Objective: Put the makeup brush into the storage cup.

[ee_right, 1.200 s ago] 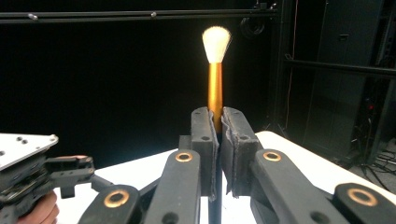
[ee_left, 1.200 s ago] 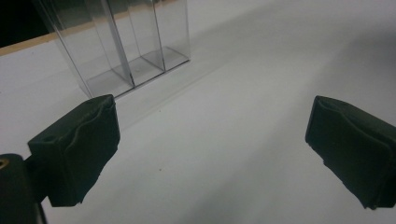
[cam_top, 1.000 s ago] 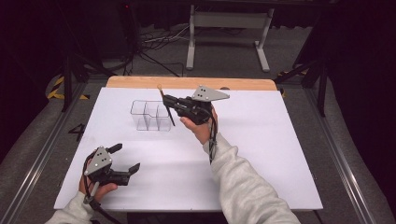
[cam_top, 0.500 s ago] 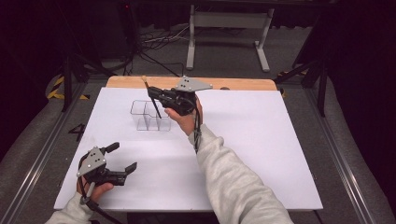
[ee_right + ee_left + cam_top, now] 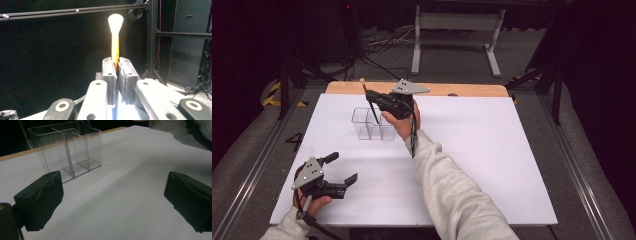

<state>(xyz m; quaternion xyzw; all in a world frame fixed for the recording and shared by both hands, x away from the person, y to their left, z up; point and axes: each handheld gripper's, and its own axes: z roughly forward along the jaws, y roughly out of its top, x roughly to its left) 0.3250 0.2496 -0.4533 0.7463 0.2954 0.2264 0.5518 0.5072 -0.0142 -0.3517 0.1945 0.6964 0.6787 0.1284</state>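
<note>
A brush with a pale bristle tip and an orange shaft stands almost upright, bristles up. My right gripper is shut on it, the jaws pinching the shaft. Its dark lower end hangs over a clear plastic organizer with several compartments at the back left of the white tabletop. In the left gripper view the organizer looks empty. My left gripper rests near the front left, open with nothing between its jaws, and it faces the organizer.
A white sheet covers the table, with a wooden strip along the far edge. A grey sleeve crosses the middle. Metal rails flank the table, and a stand's legs and cables lie beyond.
My right gripper has carried the brush leftward and slightly away, from right of the organizer to above it. The left gripper has shifted only slightly.
</note>
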